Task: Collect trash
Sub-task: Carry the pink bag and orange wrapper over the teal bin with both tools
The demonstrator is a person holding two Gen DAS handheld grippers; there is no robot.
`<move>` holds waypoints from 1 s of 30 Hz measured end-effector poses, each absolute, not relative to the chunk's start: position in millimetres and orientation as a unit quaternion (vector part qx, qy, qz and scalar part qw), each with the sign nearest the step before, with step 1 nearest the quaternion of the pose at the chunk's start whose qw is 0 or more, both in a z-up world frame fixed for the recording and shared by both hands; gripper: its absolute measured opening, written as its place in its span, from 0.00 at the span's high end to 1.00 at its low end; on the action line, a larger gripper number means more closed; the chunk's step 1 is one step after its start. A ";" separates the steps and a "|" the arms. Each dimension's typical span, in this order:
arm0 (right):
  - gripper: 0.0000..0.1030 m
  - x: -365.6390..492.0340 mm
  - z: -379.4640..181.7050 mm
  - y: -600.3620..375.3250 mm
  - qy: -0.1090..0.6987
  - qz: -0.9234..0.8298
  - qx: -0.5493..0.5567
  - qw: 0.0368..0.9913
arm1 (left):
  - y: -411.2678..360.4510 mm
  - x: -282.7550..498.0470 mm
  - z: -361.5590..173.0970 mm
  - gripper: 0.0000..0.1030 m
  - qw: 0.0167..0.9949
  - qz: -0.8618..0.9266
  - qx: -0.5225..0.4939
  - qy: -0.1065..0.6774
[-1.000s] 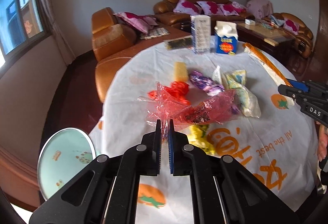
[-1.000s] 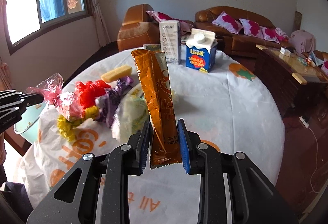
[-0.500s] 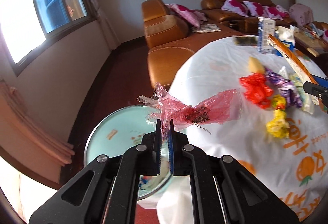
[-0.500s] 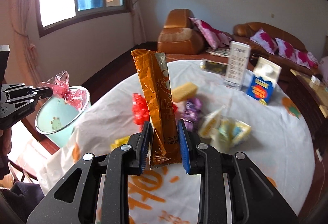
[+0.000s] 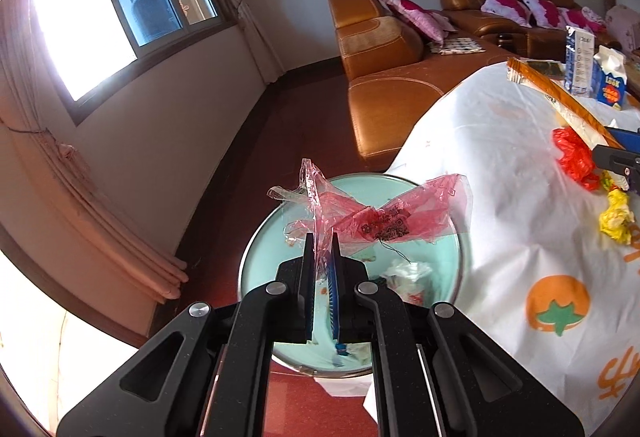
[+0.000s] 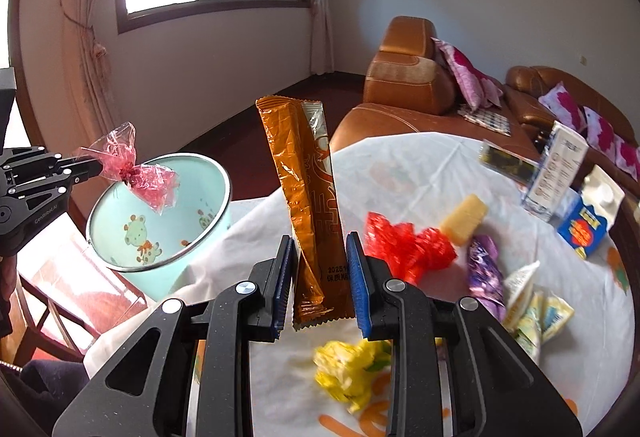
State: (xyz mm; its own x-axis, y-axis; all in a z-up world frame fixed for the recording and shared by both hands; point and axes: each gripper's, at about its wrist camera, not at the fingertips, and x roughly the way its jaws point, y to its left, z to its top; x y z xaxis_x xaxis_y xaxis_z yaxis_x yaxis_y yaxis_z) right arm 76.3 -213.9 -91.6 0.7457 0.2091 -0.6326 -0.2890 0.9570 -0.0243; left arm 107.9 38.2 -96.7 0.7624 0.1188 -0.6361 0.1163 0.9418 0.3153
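My left gripper (image 5: 320, 243) is shut on a crumpled pink plastic wrapper (image 5: 380, 217), which hangs over the mouth of a pale green trash bin (image 5: 456, 237) beside the table. From the right wrist view the same pink wrapper (image 6: 140, 173) and left gripper (image 6: 94, 167) hover above the bin (image 6: 192, 237). My right gripper (image 6: 320, 253) is shut on a long orange snack packet (image 6: 300, 177) standing upright over the table's left part. That orange packet (image 5: 560, 93) also shows in the left wrist view.
On the white orange-print tablecloth (image 6: 420, 173) lie red plastic (image 6: 404, 245), a yellow crumpled wrapper (image 6: 348, 369), a purple wrapper (image 6: 484, 273), a yellow block (image 6: 464, 217), small sachets (image 6: 536, 313) and two cartons (image 6: 584, 221). Brown sofas (image 5: 380, 49) stand behind. Paper waste (image 5: 408, 273) lies in the bin.
Both grippers have swung left, away from the table's middle. The pink wrapper has gone from above the table to above the bin. The orange packet has travelled left too, still gripped.
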 end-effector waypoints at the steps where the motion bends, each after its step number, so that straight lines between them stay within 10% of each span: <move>1: 0.73 78.6 -91.9 -209.2 0.331 0.137 -0.064 0.931 | 39.7 108.0 -97.9 0.95 0.922 0.006 0.173 0.345; 30: 0.73 125.1 -109.5 -107.2 0.343 0.197 -0.152 0.906 | 100.0 117.6 -118.9 0.95 0.910 0.093 0.183 0.361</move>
State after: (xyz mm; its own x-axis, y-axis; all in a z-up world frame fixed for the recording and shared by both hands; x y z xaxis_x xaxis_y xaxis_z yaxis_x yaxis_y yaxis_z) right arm 125.1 -107.2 -109.5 0.6869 0.2533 -0.6812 -0.4616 0.8760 -0.1397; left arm 117.6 100.0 -118.9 0.7222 0.3021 -0.6222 -0.0381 0.9156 0.4003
